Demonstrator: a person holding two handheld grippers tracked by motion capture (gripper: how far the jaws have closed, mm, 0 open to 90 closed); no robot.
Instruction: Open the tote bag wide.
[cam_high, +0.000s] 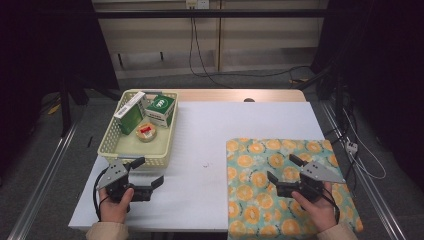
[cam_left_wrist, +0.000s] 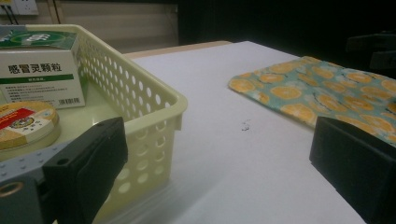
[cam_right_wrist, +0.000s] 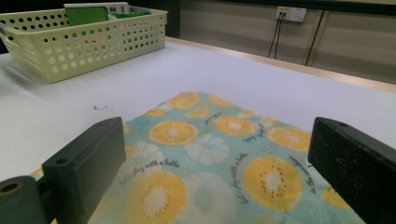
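Note:
A pale yellow perforated basket stands at the table's left. It holds a white and green medicine box, a green box and a round tin. A cloth printed with orange slices lies flat at the front right. My left gripper is open and empty just in front of the basket's near wall. My right gripper hovers open and empty over the cloth. In the left gripper view the basket is close on the left, with the box and tin inside. The right gripper view looks low across the cloth.
The white tabletop lies bare between basket and cloth, apart from a small dark mark. A wooden strip edges the far side. Cables hang from a wall socket behind and trail on the floor at the right.

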